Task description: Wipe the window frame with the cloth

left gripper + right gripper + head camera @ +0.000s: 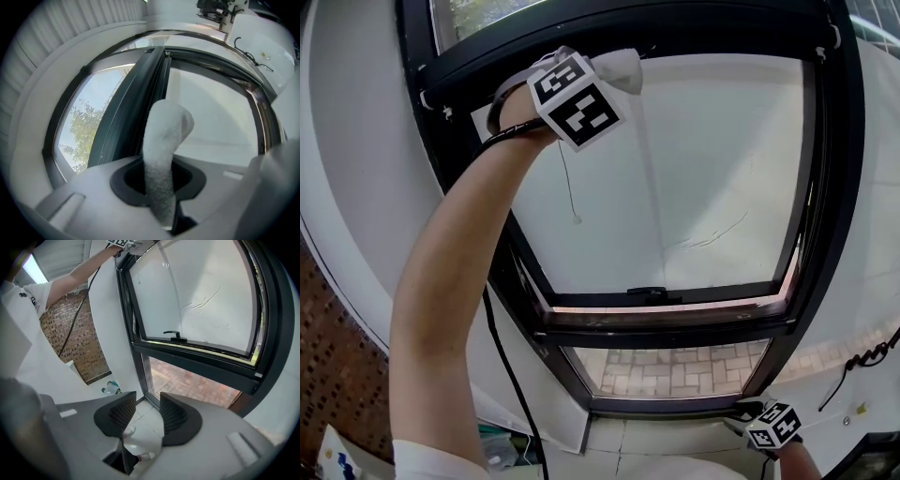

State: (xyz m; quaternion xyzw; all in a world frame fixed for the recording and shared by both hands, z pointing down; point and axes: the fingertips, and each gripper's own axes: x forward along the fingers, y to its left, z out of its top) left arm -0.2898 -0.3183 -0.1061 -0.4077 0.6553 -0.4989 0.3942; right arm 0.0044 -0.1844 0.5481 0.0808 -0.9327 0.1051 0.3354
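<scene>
A white fluffy cloth [622, 67] is pressed against the top bar of the dark window frame [675, 26]. My left gripper [586, 80] is raised there on an outstretched arm. In the left gripper view the cloth [162, 150] stands pinched between the jaws of the left gripper [159, 183], with its free end curling against the dark window frame [133, 112]. My right gripper [771, 425] hangs low at the bottom right, away from the frame. In the right gripper view the right gripper [143, 412] is open, with nothing between its ribbed pads.
The hinged sash is tilted open, with a black handle [649, 292] on its lower rail. A thin pull cord [570, 187] hangs in front of the pane. A black cable [511, 375] trails from the left arm. A brick wall [337, 366] lies left, and bottles [110, 389] stand on the floor.
</scene>
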